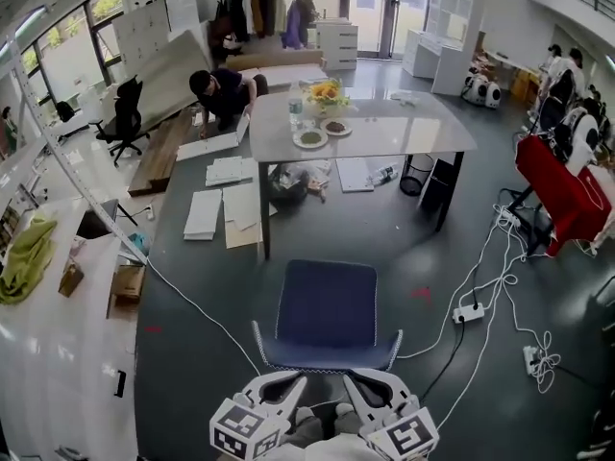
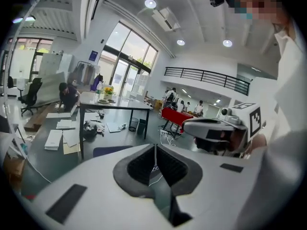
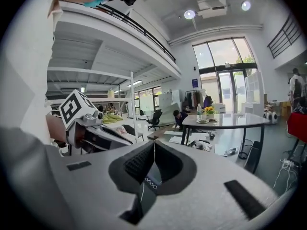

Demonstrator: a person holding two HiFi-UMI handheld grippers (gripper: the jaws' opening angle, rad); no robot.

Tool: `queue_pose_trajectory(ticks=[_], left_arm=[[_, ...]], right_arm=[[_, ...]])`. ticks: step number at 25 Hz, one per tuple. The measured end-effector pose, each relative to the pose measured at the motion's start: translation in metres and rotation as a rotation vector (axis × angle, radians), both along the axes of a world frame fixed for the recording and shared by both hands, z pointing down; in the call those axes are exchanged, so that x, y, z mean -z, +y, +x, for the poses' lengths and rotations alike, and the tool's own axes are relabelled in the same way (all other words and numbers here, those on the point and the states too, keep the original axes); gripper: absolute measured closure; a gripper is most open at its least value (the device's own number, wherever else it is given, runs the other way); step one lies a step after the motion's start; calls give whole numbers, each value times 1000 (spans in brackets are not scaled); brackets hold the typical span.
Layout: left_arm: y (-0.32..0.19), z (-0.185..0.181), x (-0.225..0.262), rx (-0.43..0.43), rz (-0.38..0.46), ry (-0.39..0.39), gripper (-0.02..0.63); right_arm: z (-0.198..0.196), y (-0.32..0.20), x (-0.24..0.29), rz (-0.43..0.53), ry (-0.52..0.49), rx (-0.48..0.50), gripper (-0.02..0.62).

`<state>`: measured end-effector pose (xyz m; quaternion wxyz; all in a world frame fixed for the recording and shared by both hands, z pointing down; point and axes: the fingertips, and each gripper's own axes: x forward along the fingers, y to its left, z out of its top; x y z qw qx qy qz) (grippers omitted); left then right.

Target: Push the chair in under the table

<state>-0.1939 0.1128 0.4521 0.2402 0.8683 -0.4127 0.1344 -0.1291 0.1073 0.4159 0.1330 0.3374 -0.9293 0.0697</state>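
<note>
Both claws sit side by side at the person's body. The left claw (image 1: 285, 384) has its jaws pressed together with nothing between them, and the right claw (image 1: 363, 387) is likewise closed and empty; each gripper view shows the ribbed pads meeting along one line

Just ahead of the two jaw tips is the blue chair (image 1: 327, 315), its curved back rim nearest the claws and its seat facing away toward the table. I judge the tips to be close behind the backrest but not clearly touching it

The push has, by the look of it, not begun. A wide stretch of bare grey floor lies between the chair's front edge and the table (image 1: 404, 133), which stands well beyond the claws, so the whole run forward is still to do. The chair is roughly lined up with the table's near long side, a little left of its middle

As for containers, on the tabletop far ahead of the claws are two plates, one (image 1: 310, 139) with something greenish on it and one (image 1: 336, 128) with something darker, beside a bottle (image 1: 295, 110) and yellow flowers (image 1: 325, 92). A dark bin (image 1: 415, 174) stands under the table, ahead and to the right of the right claw; what it holds cannot be made out
</note>
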Motion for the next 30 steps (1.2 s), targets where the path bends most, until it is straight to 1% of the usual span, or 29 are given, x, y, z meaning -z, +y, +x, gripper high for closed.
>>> queue_pose_trajectory(ticks=[2, 4, 8, 12, 15, 21, 26, 30], left_arm=[[0, 3, -4, -32, 1, 2, 583], [-1, 3, -6, -46, 5, 0, 583], [-5, 3, -13, -52, 3, -2, 583], [-7, 3, -19, -54, 8, -35, 583], [-8, 6, -23, -66, 20, -76, 583], [-16, 7, -41, -97, 65, -203, 581], [-19, 7, -55, -143, 64, -256, 581], [-25, 7, -68, -164, 58, -318, 580]], right_arm=[[3, 3, -1, -3, 11, -28, 592], [5, 7, -4, -8, 29, -46, 592], [9, 9, -12, -22, 56, -59, 592], [11, 2, -15, -23, 70, -52, 592], [11, -2, -18, -33, 78, -43, 591], [17, -9, -34, -60, 102, -38, 591], [17, -11, -49, -86, 127, -26, 591], [18, -15, -62, -99, 152, -6, 589]])
